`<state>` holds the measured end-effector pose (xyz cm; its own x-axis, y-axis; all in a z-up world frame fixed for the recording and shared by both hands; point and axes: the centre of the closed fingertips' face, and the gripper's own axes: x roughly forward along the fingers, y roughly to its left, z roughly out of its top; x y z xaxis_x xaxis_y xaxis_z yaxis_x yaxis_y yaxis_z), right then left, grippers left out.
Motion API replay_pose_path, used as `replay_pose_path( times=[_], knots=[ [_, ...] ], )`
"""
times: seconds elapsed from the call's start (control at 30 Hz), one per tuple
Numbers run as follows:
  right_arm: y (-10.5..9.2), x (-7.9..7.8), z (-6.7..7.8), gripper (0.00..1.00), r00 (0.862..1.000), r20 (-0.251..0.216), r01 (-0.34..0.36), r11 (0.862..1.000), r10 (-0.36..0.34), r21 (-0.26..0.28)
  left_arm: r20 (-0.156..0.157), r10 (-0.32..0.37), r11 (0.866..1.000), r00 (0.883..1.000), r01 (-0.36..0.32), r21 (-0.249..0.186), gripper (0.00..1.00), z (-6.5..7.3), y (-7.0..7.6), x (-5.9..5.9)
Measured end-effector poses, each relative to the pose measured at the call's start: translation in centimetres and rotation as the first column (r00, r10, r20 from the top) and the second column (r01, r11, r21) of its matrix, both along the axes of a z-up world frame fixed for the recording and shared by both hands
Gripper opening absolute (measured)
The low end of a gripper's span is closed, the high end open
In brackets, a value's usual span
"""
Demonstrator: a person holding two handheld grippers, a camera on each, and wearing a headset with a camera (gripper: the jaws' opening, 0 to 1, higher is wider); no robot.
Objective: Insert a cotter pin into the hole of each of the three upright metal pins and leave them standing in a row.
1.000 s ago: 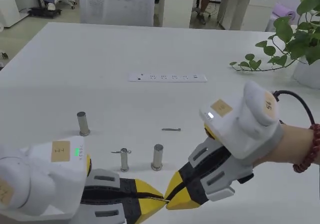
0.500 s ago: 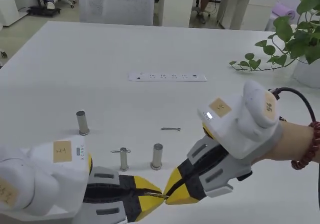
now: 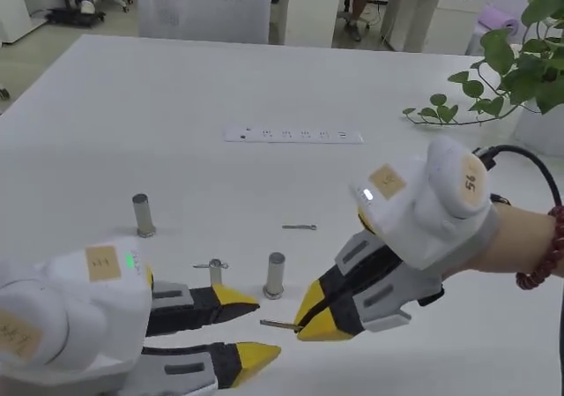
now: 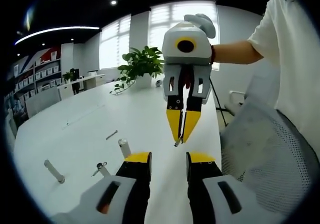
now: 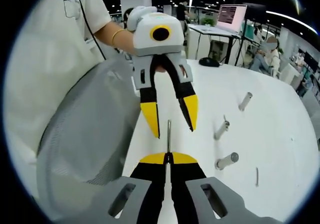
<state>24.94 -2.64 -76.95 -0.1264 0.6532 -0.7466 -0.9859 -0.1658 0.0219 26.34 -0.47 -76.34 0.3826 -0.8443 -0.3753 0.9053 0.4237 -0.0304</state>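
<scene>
Three upright metal pins stand on the white table: one at the left [image 3: 141, 215], a middle one [image 3: 216, 272] with a cotter pin through its top, and a right one [image 3: 276, 275]. A loose cotter pin [image 3: 300, 227] lies behind them. My right gripper [image 3: 308, 321] is shut on another cotter pin [image 3: 278, 325], which sticks out past its tips [image 5: 168, 134], just in front of the right metal pin. My left gripper [image 3: 247, 325] is open, its jaws on either side of that pin's free end without touching it. In the left gripper view the right gripper [image 4: 182, 126] hangs above my open left gripper [image 4: 169, 158].
A white power strip [image 3: 293, 136] lies mid-table behind the pins. A potted plant [image 3: 520, 70] stands at the right edge. A grey chair [image 3: 205, 12] sits at the far side. A person's white shirt [image 5: 55, 59] is close behind the left gripper.
The left gripper has opened and let go of the cotter pin it shared with the right gripper. The right gripper keeps the pin and has barely moved.
</scene>
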Motion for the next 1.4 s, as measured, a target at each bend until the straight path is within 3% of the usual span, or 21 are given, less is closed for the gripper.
replay_pose_path(
  times=[0.4, 0.67, 0.8, 0.87, 1.0, 1.17, 1.4],
  knots=[
    [-1.3, 2.9, -0.5, 0.03, 0.995, 0.071, 0.076, 0.996, -0.072, -0.053, 0.004, 0.179, 0.984, 0.984, -0.179, -0.009, 0.27, -0.7, 1.4, 3.1],
    [-1.9, 4.7, -1.2, 0.03, 0.988, 0.112, 0.118, 0.99, -0.108, -0.084, -0.015, 0.283, 0.959, 0.959, -0.283, -0.029, 0.26, -1.3, 1.5, 4.8],
    [-2.2, 5.4, -1.6, 0.03, 0.985, 0.125, 0.133, 0.986, -0.12, -0.1, -0.015, 0.323, 0.946, 0.946, -0.323, -0.008, 0.25, -2.0, 1.4, 5.5],
    [-2.3, 5.7, -1.8, 0.03, 0.984, 0.132, 0.138, 0.985, -0.123, -0.106, -0.033, 0.353, 0.935, 0.935, -0.353, -0.006, 0.25, -2.4, 1.3, 5.9],
    [-2.7, 6.3, -2.3, 0.03, 0.981, 0.139, 0.156, 0.98, -0.138, -0.125, -0.049, 0.367, 0.93, 0.929, -0.368, -0.009, 0.25, -3.0, 0.7, 6.1],
    [-3.3, 7.0, -3.0, 0.03, 0.977, 0.165, 0.16, 0.974, -0.133, -0.162, -0.043, 0.378, 0.926, 0.925, -0.378, -0.001, 0.25, -3.6, -0.1, 6.5],
    [-3.9, 8.1, -3.6, 0.03, 0.971, 0.188, 0.181, 0.965, -0.144, -0.192, -0.026, 0.408, 0.913, 0.913, -0.408, 0.012, 0.26, -4.2, -0.3, 7.5]
  ],
)
